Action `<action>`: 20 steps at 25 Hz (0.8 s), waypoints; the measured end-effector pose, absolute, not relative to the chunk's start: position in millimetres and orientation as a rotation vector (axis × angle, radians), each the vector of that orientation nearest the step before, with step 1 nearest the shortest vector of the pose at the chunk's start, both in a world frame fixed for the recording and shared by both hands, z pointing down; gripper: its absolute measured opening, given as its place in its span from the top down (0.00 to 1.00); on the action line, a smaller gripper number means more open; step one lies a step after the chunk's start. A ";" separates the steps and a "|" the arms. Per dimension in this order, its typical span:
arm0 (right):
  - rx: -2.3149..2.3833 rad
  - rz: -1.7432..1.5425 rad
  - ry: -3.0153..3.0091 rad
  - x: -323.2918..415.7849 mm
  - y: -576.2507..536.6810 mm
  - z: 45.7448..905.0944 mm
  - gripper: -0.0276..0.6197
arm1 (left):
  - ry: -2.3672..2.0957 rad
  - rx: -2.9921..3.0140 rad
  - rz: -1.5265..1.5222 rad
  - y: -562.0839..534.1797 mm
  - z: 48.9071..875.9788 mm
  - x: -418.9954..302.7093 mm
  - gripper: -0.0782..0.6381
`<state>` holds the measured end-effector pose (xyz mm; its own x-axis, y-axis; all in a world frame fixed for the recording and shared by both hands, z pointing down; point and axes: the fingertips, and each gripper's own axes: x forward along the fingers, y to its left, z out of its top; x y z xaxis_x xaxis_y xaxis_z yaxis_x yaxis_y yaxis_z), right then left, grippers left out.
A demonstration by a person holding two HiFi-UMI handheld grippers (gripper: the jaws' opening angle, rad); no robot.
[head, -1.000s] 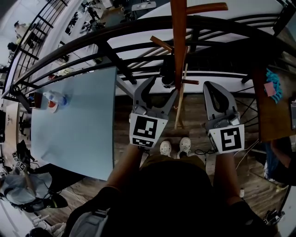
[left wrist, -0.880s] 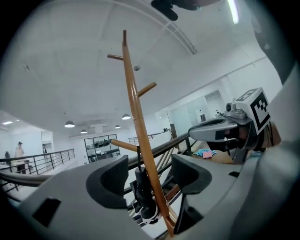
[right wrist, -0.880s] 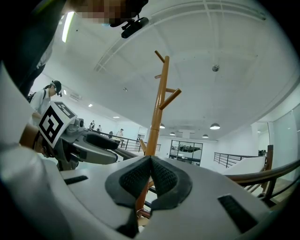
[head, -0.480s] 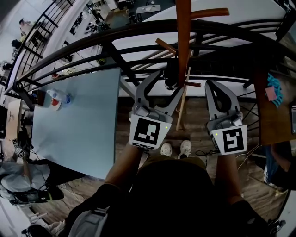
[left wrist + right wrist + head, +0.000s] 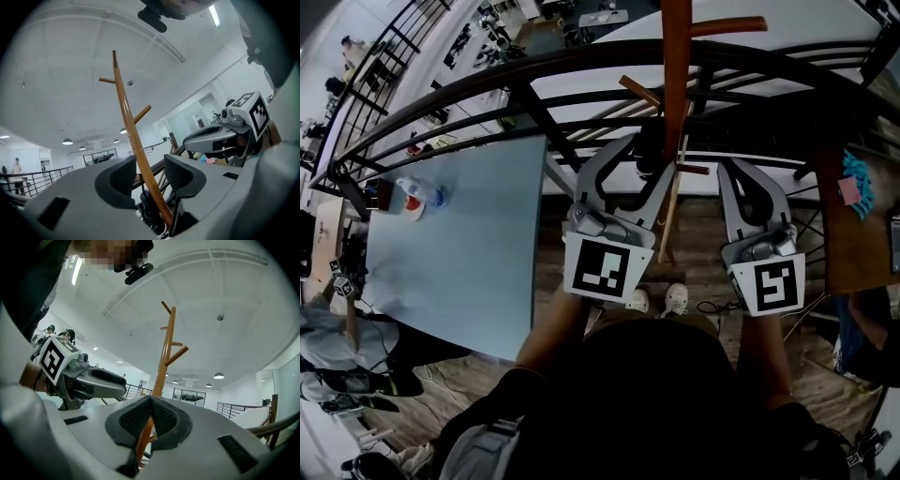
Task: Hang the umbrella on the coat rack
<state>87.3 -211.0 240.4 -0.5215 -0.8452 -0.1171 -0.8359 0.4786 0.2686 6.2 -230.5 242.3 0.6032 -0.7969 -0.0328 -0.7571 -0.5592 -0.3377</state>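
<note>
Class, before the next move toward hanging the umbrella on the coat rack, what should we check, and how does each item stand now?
1. Left gripper jaws apart, having just been closing, with a black object between them: ok.
2. Pads pressing that object: not ok.
3. Black object is the umbrella: cannot tell.
4. Right gripper jaws shut, empty: ok.
5. Brown wooden coat rack upright, upper pegs bare: ok.

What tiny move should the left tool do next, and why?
Probably finish closing the left tool on the dark umbrella: its jaws have just been closing, and the umbrella sits low between them, seemingly untouched, beside the coat rack.
</note>
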 end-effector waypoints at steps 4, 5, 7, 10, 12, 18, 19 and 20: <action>1.520 -0.480 -2.678 85.6 -212.0 236.8 0.91 | 1.257 -2.499 -0.162 -231.5 238.2 7.0 0.69; 1.521 -0.482 -2.678 85.8 -212.0 236.6 0.91 | 1.261 -2.494 -0.160 -231.7 238.2 6.6 0.72; 1.520 -0.488 -2.681 86.5 -211.5 235.1 0.91 | 1.273 -2.486 -0.152 -231.8 237.9 5.9 0.77; 1.510 -0.493 -2.688 85.1 -209.9 231.9 0.91 | 1.280 -2.473 -0.147 -231.0 235.4 6.3 0.85; 1.494 -0.497 -2.693 82.4 -208.9 230.3 0.91 | 1.271 -2.462 -0.133 -229.9 232.1 7.6 0.87; 1.468 -0.543 -2.704 77.6 -207.6 226.8 0.91 | 1.250 -2.465 -0.125 -231.0 233.3 10.2 0.87; 1.465 -0.555 -2.704 77.2 -207.6 226.2 0.91 | 1.249 -2.464 -0.128 -231.3 233.8 10.3 0.87; 1.462 -0.566 -2.702 76.9 -207.6 226.1 0.91 | 1.246 -2.464 -0.130 -231.6 234.5 10.8 0.87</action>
